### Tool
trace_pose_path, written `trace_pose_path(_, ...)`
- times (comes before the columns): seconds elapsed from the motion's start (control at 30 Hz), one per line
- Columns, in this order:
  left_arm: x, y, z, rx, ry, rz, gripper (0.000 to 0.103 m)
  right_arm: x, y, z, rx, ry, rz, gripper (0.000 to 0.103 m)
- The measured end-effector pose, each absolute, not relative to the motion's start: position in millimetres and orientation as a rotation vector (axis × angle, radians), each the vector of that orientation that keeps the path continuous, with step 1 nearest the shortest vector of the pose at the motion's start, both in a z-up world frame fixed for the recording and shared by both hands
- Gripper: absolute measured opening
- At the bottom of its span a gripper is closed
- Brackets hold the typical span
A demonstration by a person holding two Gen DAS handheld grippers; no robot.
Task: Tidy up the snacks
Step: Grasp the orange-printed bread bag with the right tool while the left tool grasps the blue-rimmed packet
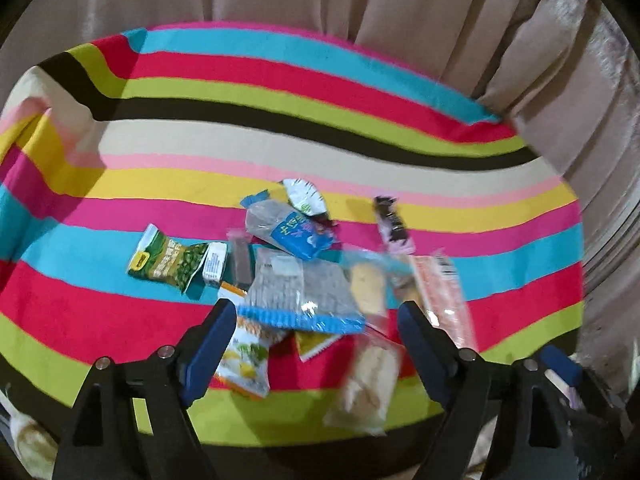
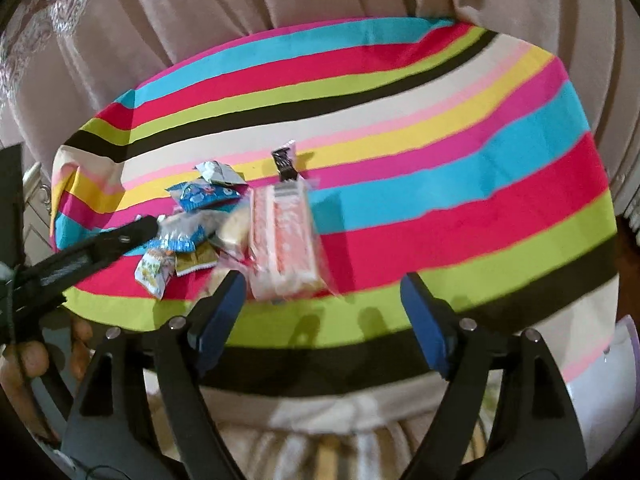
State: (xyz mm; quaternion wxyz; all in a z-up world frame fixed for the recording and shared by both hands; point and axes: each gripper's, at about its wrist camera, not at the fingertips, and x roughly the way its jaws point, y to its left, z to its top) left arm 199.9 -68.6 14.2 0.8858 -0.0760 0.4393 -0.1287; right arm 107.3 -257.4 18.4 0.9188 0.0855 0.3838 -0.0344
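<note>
- Left tongs (image 1: 316, 322): jaws spread wide, gripping nothing, poised above the snack pile (image 1: 304, 280) on the striped table (image 1: 360, 92).
- Right tongs (image 2: 322, 292): also wide apart and empty; a pink-and-white packet (image 2: 282, 244) lies just beyond, at 11 o'clock from them.
- A green packet (image 1: 172, 264) sits at 9 o'clock of the pile, a dark bar (image 1: 390, 224) at 2 o'clock.
- Curtains (image 1: 360, 4) hang behind the table.

place: home room | cues: pleated beige curtains (image 1: 400, 8); striped cloth (image 2: 400, 220) on table; lace trim (image 2: 60, 12)
</note>
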Motion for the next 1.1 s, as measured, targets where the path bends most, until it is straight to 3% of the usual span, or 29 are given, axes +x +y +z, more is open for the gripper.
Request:
trace_pose_path(0.3, 241, -79, -23, -0.05, 1.029, -0.222, 0.084, 152, -236, 0, 0.095, 0.838, -0.078, 0.082)
trace_pose_path(0.47, 241, -77, -32, -0.013, 1.003, -0.257, 0.076, 168, -232, -9, 0.079, 0.862, -0.082, 0.082)
trace_pose_path(0.87, 222, -69, -27, -0.004, 0.945, -0.242, 0.072, 194, -228, -27, 0.043, 0.915, -0.116, 0.082)
trace_pose_path(0.93, 218, -66, -23, -0.006, 0.93, -0.239, 0.071, 196, -228, -30, 0.043, 0.926, -0.115, 0.079)
trace_pose_path(1.1, 215, -63, -17, -0.004, 0.92, -0.235, 0.071, 201, -224, -37, 0.029, 0.955, -0.094, 0.058)
